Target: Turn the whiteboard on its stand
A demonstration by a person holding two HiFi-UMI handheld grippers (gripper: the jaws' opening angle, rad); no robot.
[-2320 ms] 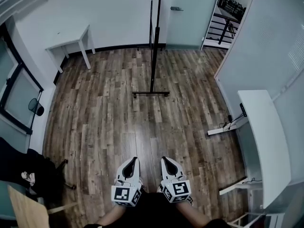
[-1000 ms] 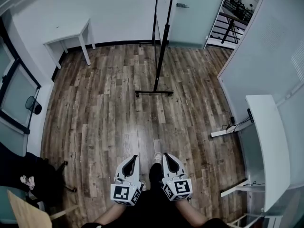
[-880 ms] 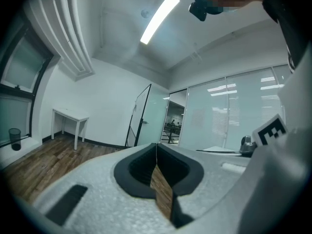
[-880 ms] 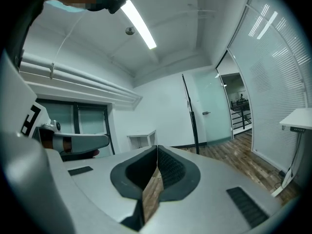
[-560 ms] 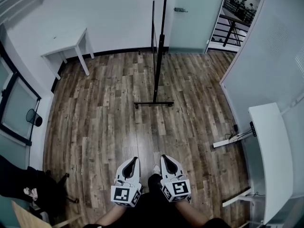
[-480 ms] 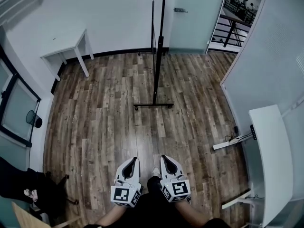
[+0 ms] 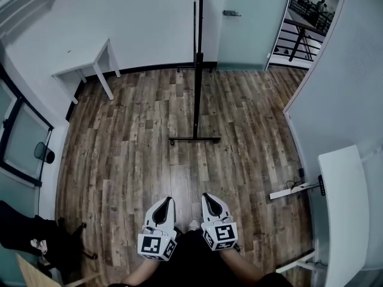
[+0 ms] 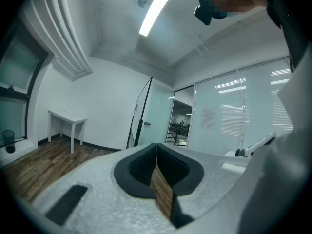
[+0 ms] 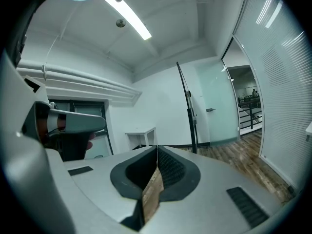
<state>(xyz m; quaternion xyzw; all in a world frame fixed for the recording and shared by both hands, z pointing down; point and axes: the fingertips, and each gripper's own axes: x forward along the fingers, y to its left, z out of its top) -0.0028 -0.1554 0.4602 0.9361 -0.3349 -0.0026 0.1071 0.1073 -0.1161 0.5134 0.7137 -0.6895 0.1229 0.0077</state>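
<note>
The whiteboard on its black stand (image 7: 197, 70) stands ahead on the wood floor, seen edge-on as a thin upright line, its wheeled foot (image 7: 194, 140) toward me. It shows again as the whiteboard stand (image 8: 140, 116) and the whiteboard stand (image 9: 189, 113) in the two gripper views. My left gripper (image 7: 166, 201) and right gripper (image 7: 207, 198) are side by side at the bottom of the head view, well short of the stand. Both point level, jaws together with nothing between them.
A small white table (image 7: 84, 67) stands against the back wall at left. A glass door (image 7: 248, 23) and an open doorway lie behind the stand. A white desk (image 7: 344, 214) with cables (image 7: 293, 187) runs along the right wall. A dark chair (image 7: 36, 235) sits at lower left.
I have walked forward: the stand's foot has slid down the head view and nearer, and the white desk has shifted right. Both grippers stay shut, side by side.
</note>
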